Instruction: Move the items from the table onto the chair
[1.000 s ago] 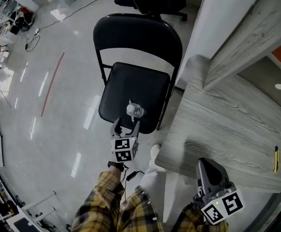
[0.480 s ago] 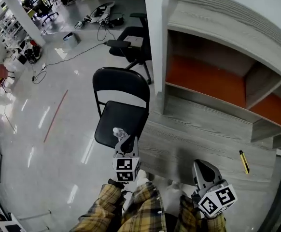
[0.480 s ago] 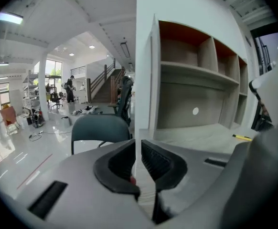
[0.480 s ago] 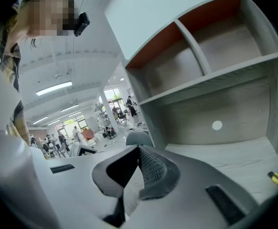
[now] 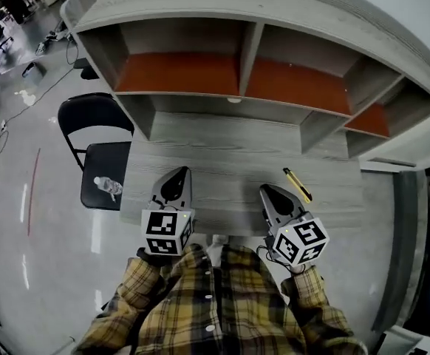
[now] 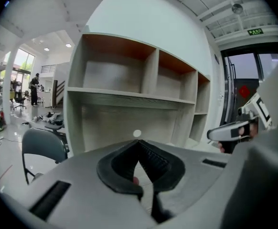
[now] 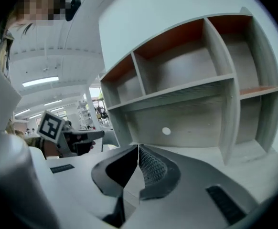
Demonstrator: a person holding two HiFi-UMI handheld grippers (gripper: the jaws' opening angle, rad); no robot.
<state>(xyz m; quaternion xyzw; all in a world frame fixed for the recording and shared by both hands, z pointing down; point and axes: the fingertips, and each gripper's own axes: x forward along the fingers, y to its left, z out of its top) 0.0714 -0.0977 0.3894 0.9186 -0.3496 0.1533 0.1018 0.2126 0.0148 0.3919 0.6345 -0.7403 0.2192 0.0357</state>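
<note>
Both the left gripper (image 5: 179, 174) and the right gripper (image 5: 267, 192) hang pressed together on nothing over the table (image 5: 222, 154), with the bottle (image 5: 108, 187) lying on the chair (image 5: 97, 117) and the yellow cutter (image 5: 297, 184) (thin, low-lying) near the right one, so I'd fear shut tips just shoving it away.

The table (image 5: 222, 161) is grey wood-grain, the chair (image 5: 93, 113) black, the shirt (image 5: 215, 309) yellow plaid, the shelf backs (image 5: 178, 72) orange.
</note>
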